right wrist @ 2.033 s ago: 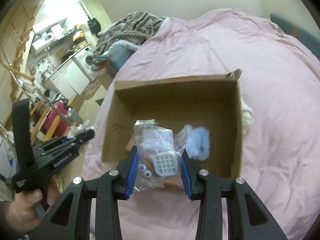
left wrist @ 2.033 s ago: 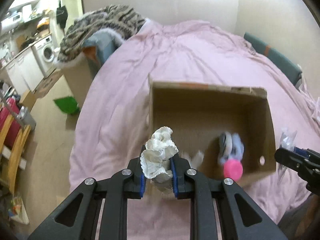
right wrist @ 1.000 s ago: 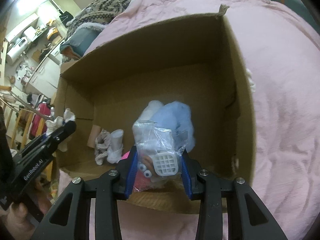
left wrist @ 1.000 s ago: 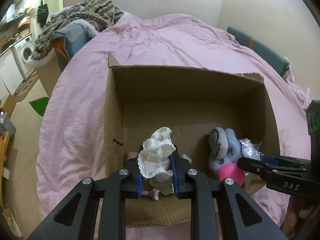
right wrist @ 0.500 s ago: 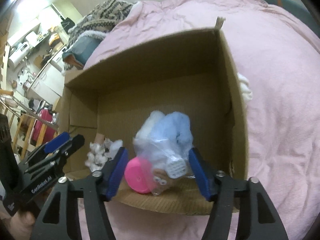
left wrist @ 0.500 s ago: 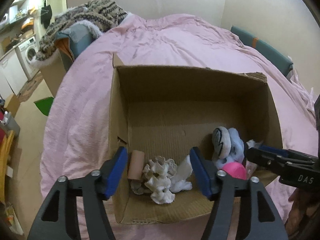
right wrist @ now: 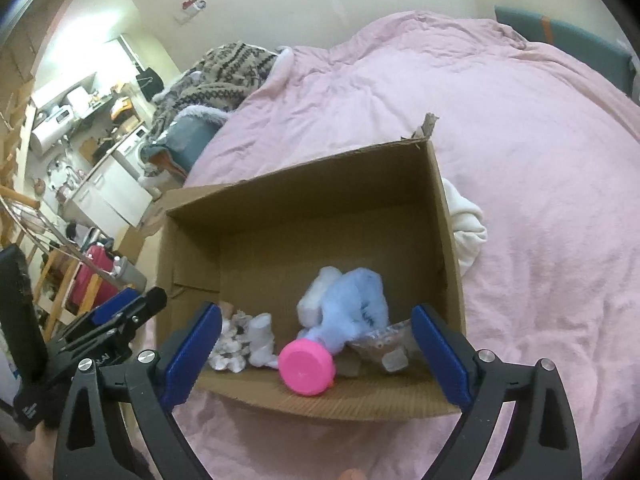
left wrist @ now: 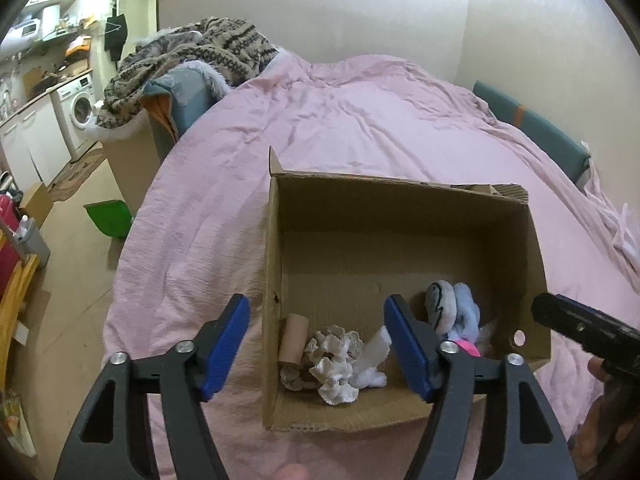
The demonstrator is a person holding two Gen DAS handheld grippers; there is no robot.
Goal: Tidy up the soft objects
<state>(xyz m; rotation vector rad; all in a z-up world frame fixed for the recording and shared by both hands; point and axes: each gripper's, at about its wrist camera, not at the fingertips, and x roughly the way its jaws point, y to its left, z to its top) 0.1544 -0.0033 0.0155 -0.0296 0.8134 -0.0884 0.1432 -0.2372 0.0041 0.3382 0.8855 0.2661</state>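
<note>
An open cardboard box (left wrist: 275, 240) sits on the pink bed. On its floor lie a crumpled white cloth (left wrist: 334, 356), a cardboard tube (left wrist: 294, 338), a blue plush (right wrist: 352, 306), a pink lid (right wrist: 306, 366) and a clear plastic bag of small items (right wrist: 386, 346). My left gripper (left wrist: 316, 300) hovers above the box's near left corner. Its jaws are opening and hold nothing, with the white cloth lying loose below. My right gripper (right wrist: 316, 310) hangs over the near right part, jaws opening wide and apart from the bag and plush.
The pink duvet (left wrist: 360, 120) covers the bed around the box. A white cloth (right wrist: 468, 232) lies just outside the box's right wall. A patterned blanket heap (left wrist: 192, 52) is at the bed's far left, with a green dustpan (left wrist: 108, 216) on the floor.
Both grippers opened. The white cloth dropped from the left one and the plastic bag from the right one onto the box floor. Both grippers then rose and drew back.
</note>
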